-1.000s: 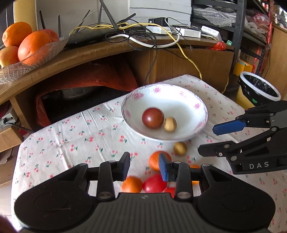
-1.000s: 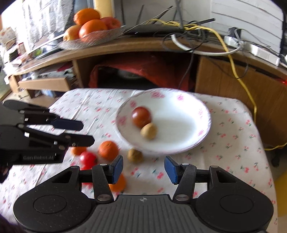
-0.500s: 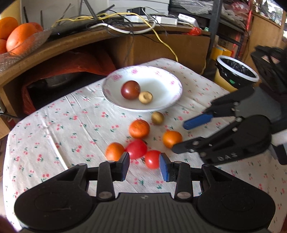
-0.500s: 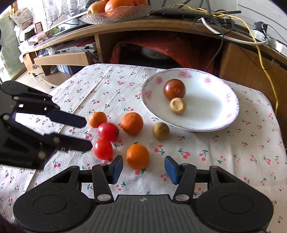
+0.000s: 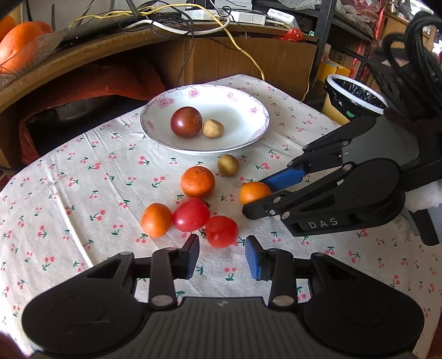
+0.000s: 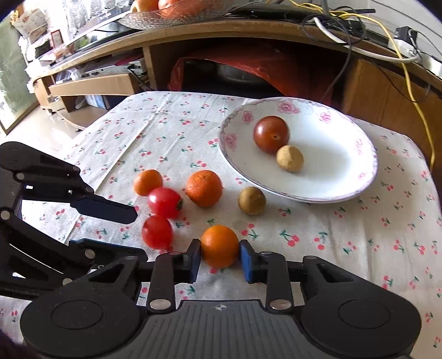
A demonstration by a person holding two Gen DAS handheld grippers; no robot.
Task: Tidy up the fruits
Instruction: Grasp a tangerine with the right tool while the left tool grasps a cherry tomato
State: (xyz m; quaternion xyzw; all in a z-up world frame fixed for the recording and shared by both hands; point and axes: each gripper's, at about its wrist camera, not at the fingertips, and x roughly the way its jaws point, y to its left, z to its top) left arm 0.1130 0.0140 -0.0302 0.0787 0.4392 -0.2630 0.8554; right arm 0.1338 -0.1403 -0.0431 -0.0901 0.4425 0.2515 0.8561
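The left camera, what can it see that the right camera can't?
Only the left camera shows the bin with a black bag beside the table. Only the right camera shows the low shelves off to the left side. Both show the flowered plate holding a dark tomato, the fruit on the cherry cloth, and the small orange between the right gripper jaws.

Table covered by a white cloth with a cherry print [image 5: 83, 176]. Behind it stands a curved wooden counter [image 6: 248, 30] carrying tangled cables [image 5: 171, 16] and a glass bowl of oranges [image 5: 19, 49]; red fabric [image 6: 248, 63] is stowed beneath. A lined waste bin [image 5: 356, 94] sits on one side, low wooden shelving [image 6: 91, 85] on the other, in daylight.
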